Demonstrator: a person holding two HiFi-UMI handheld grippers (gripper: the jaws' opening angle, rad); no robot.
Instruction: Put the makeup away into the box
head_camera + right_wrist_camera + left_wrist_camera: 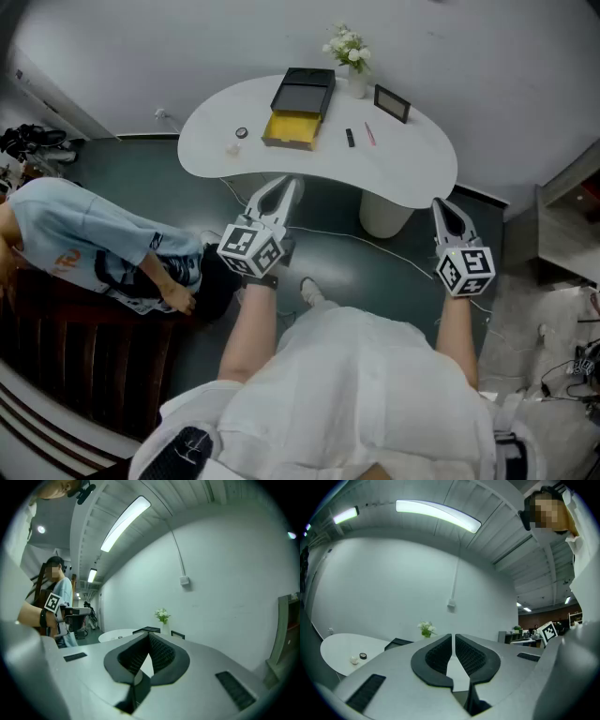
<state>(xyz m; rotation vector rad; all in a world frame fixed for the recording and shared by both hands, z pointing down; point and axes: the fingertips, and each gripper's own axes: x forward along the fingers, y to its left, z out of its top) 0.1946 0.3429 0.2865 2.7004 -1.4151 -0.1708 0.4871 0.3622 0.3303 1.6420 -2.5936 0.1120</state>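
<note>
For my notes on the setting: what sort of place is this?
Probably an office or lab workspace: a white curved table by a white wall, a long ceiling strip light, loose cables on the dark floor.

White clothes [356,394], grey left hand-held gripper [286,185] and right hand-held gripper [440,203] (a black-and-white marker cube [251,247] on each)
</note>
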